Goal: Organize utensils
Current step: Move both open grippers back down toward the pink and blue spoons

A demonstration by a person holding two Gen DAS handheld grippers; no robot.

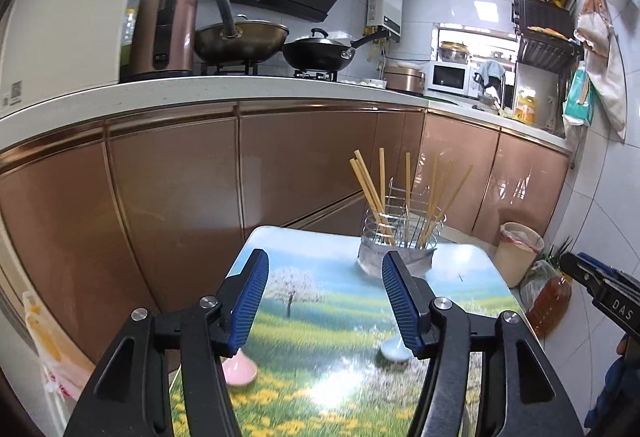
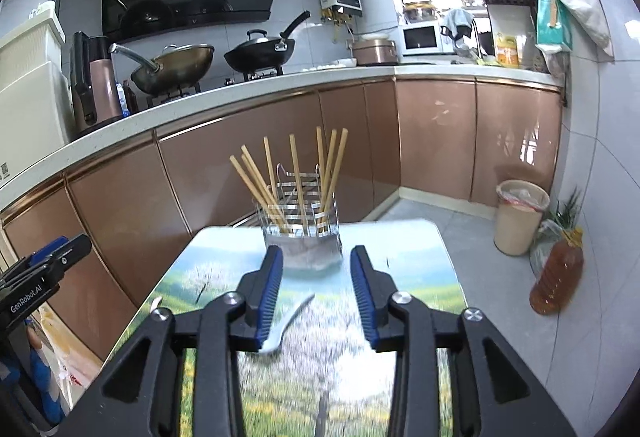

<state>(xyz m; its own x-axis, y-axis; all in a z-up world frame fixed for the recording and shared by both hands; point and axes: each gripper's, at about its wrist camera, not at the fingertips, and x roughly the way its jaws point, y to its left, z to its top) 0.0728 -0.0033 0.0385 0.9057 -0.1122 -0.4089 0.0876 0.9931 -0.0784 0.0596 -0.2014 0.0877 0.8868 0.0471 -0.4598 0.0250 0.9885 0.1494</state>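
Chopsticks point(image 2: 296, 181) stand in a wire holder point(image 2: 302, 215) near the far edge of the surface point(image 2: 432, 269). Left gripper point(image 1: 324, 301) and right gripper point(image 2: 316, 297) hover with fingers spread wide, holding nothing. A pale blue spoon point(image 2: 286, 325) and a pink spoon point(image 1: 240, 367) lie nearer, apart, with bare room between them and the holder.

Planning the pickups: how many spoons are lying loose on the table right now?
2. A pink spoon lies near the table's left edge, partly behind the left gripper. A pale blue-white spoon lies further right, beneath the right gripper. Others may be hidden behind the fingers.
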